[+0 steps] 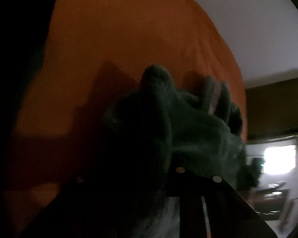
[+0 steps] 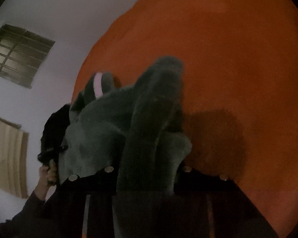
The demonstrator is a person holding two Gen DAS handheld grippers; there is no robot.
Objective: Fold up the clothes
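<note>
Garment (image 2: 113, 134) bunched between both sets of jaws, each clamped on fleece | over orange sheet (image 2: 238, 49) | step: lifting | next: spread flat

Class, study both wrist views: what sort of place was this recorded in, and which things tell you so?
Probably a room in a home, perhaps a bedroom. An orange sheet spreads under the dark green garment, the white wall has a barred window and a beige curtain, and dim furniture stands behind.

Dark grey-green garment (image 2: 113, 130) with a pale stripe (image 2: 98, 85), against an orange sheet (image 2: 238, 59).
</note>
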